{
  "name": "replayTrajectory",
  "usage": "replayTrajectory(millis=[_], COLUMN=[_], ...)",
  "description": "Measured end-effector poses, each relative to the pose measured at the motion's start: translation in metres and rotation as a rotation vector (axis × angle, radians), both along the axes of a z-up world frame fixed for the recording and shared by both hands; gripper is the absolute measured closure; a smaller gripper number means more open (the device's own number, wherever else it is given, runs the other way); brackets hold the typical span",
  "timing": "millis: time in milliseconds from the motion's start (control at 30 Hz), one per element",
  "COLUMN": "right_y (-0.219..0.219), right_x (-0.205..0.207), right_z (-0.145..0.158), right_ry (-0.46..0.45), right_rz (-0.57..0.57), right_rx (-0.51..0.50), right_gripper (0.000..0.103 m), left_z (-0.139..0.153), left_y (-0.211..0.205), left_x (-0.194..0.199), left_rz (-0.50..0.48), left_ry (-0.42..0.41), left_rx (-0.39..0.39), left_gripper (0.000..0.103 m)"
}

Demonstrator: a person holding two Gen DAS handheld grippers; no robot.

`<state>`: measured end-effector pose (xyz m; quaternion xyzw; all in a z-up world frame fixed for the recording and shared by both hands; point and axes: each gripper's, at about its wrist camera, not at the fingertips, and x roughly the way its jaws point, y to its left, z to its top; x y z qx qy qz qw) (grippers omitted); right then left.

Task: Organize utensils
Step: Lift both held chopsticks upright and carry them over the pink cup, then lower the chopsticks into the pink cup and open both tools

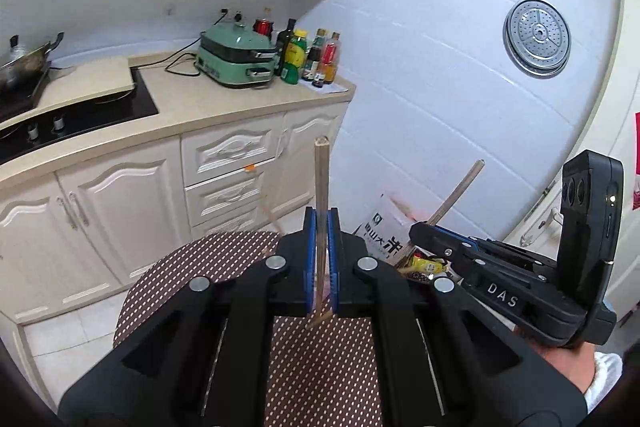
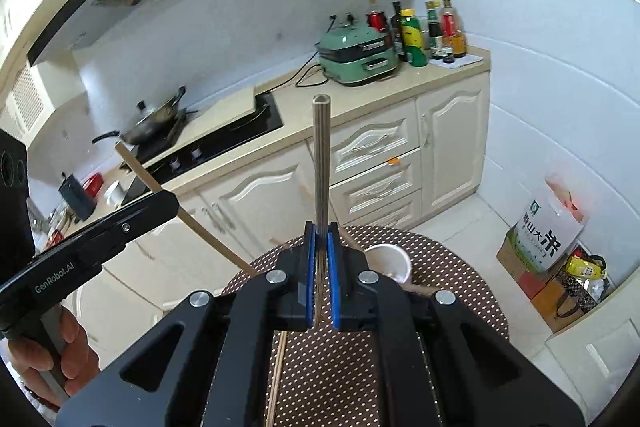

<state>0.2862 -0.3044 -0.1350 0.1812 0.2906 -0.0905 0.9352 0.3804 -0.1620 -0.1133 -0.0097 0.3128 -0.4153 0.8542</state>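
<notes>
While the left gripper [image 1: 321, 227] pinches one upright chopstick [image 1: 321, 179] in its jaws, the right gripper [image 2: 321, 239] pinches another chopstick [image 2: 321, 163] above the dotted counter [image 2: 460, 279]

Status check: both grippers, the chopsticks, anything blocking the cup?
Left gripper shut on chopstick, upright. Right gripper shut on second chopstick, upright. White cup on dotted table, nothing blocking it.
</notes>
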Motion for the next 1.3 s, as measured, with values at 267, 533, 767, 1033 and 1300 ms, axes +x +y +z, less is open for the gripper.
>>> replayTrajectory(millis=[267,533,767,1033,1300], right_y=[-0.03,-0.051,-0.065,-0.072,-0.071], right_x=[0.002,0.009,0.019,0.036,0.047], right_z=[0.0,0.0,-0.008,-0.025,-0.046], right_ry=[-0.011,-0.028,-0.022,0.016,0.077], right_rz=[-0.048,-0.09,-0.107,-0.1,-0.068], right_rx=[-0.003,-0.034,-0.041,-0.073,-0.095], right_gripper=[0.098,0.098,0.098,0.098,0.098], left_z=[-0.003,-0.015,-0.031,-0.055,-0.081], left_y=[-0.035,-0.063,-0.08,-0.092,-0.104], left_x=[0.018,0.036,0.055,0.073,0.078], left_rz=[-0.025,-0.02,-0.002,0.008,-0.016], left_ry=[0.008,0.007,0.02,0.039,0.075], left_rx=[-0.004,0.029,0.063,0.114,0.167], left_gripper=[0.097,0.097,0.097,0.097,0.097])
